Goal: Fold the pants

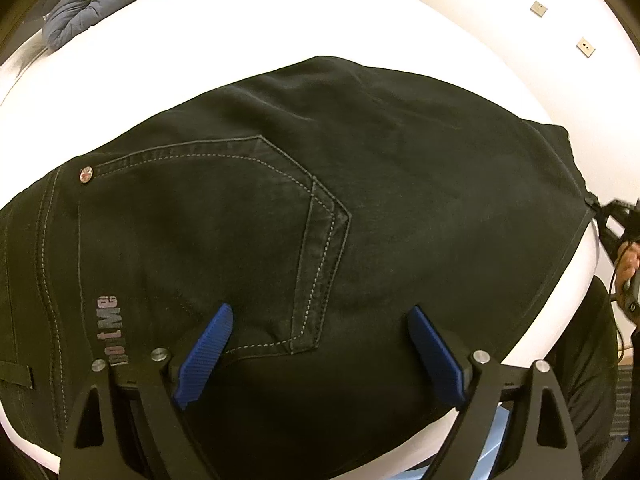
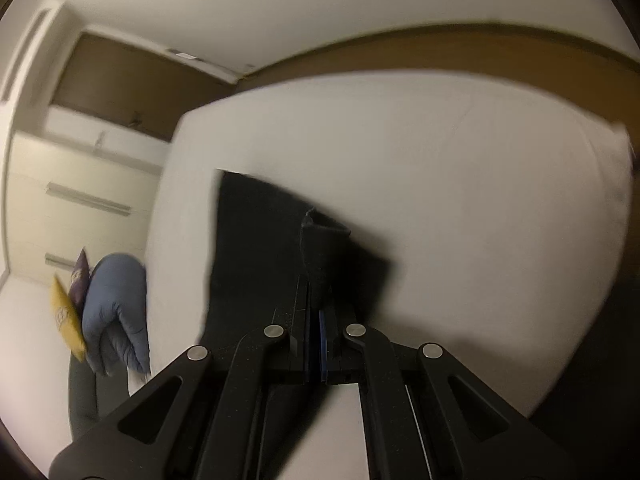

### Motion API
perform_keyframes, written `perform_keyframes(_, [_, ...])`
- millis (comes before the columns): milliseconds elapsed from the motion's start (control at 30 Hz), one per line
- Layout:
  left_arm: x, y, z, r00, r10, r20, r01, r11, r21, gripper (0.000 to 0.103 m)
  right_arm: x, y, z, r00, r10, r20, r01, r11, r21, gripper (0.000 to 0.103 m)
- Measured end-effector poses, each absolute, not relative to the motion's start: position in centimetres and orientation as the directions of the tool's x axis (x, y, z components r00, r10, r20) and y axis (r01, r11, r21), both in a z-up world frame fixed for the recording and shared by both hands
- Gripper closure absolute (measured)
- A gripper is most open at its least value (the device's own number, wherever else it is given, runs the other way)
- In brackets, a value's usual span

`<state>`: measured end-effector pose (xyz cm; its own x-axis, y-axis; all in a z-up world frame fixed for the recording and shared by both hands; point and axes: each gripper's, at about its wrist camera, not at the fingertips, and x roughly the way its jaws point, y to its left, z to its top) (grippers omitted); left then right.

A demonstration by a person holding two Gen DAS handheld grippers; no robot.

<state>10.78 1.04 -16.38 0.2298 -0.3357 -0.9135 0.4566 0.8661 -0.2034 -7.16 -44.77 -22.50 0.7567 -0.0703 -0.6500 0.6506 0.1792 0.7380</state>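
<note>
spread wide, left gripper [image 1: 320, 316] hangs over the black pants [image 1: 280, 200] lying flat on the white bed [image 1: 280, 12], back pocket [image 1: 224, 232] up. far right, the right gripper [image 2: 314, 320] pinches a pants edge, pressed together.

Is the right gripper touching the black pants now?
Touching. In the right wrist view the right gripper is shut on a fold of the black pants; the cloth comes out from between its closed blue pads.
</note>
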Motion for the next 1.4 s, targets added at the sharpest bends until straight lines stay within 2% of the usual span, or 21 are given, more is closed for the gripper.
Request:
perform_keyframes(133, [10.6,0.5,-16.4,0.229,-0.343,-0.911,0.45,0.867,-0.214,0.011,-7.2,-44.1,-20.9,0.75,-0.075,-0.658,0.652,0.256,0.714,0.101])
perform_keyframes(200, [10.5,0.8,-16.3,0.227,-0.353,-0.908,0.447,0.866,-0.225,0.009,-6.3,-44.9,-21.5,0.726,-0.045,-0.686,0.672,0.258,0.694,0.1])
perform_keyframes(300, [10.7,0.7,-16.2,0.23,-0.348,-0.909,0.444,0.869,-0.221,0.009,-6.8,-45.4,-21.8,0.737,-0.019,-0.676,0.66,0.238,0.712,0.1])
perform_keyframes(400, [10.7,0.7,-16.1,0.234,-0.35,-0.907,0.436,0.872,-0.224,0.009,-7.4,-46.2,-21.3,0.741,-0.011,-0.671,0.651,0.256,0.715,0.096])
perform_keyframes(467, [10.5,0.9,-16.3,0.233,-0.353,-0.906,0.43,0.873,-0.229,0.009,-7.7,-46.8,-20.5,0.718,-0.051,-0.694,0.681,0.258,0.686,0.095])
perform_keyframes(533, [10.4,1.0,-16.3,0.235,-0.36,-0.903,0.418,0.876,-0.24,0.009,-8.7,-47.6,-18.3,0.593,-0.195,-0.781,0.799,0.264,0.54,0.09])
perform_keyframes(600, [10.6,1.2,-16.1,0.236,-0.369,-0.899,0.4,0.88,-0.256,0.009,-9.7,-48.3,-16.8,0.557,-0.256,-0.79,0.829,0.234,0.509,0.09])
perform_keyframes(667, [10.5,1.3,-16.1,0.239,-0.37,-0.898,0.391,0.883,-0.26,0.009,-8.2,-47.5,-14.1,0.588,-0.27,-0.762,0.797,0.352,0.49,0.09])
perform_keyframes(767, [10.6,1.1,-16.3,0.24,-0.373,-0.896,0.398,0.88,-0.26,0.009,-1.7,-43.7,-11.4,0.653,-0.111,-0.749,0.617,0.651,0.442,0.09])
perform_keyframes(833, [10.6,1.0,-16.2,0.244,-0.365,-0.899,0.406,0.88,-0.247,0.009,3.9,-39.0,-9.7,0.653,-0.008,-0.757,0.393,0.858,0.33,0.09])
perform_keyframes(900, [10.6,0.9,-16.1,0.243,-0.367,-0.898,0.409,0.878,-0.248,0.009,8.7,-33.2,-8.7,0.633,-0.059,-0.772,0.154,0.987,0.051,0.09])
perform_keyframes(967, [10.6,0.9,-16.1,0.244,-0.376,-0.894,0.412,0.875,-0.255,0.007,11.9,-29.8,-9.0,0.613,-0.046,-0.789,-0.034,0.996,-0.084,0.09])
perform_keyframes(1000, [10.6,1.2,-16.3,0.244,-0.38,-0.892,0.416,0.872,-0.258,0.006,13.8,-28.7,-9.6,0.57,0.007,-0.821,-0.134,0.987,-0.085,0.09])
perform_keyframes(1100, [10.6,1.5,-16.5,0.246,-0.384,-0.89,0.435,0.864,-0.253,0.006,17.3,-27.8,-11.5,0.45,0.043,-0.892,-0.279,0.956,-0.095,0.09])
perform_keyframes(1400, [10.2,0.8,-17.0,0.243,-0.391,-0.888,0.49,0.839,-0.235,0.001,20.1,-26.2,-15.2,0.26,0.091,-0.961,-0.539,0.839,-0.067,0.088])
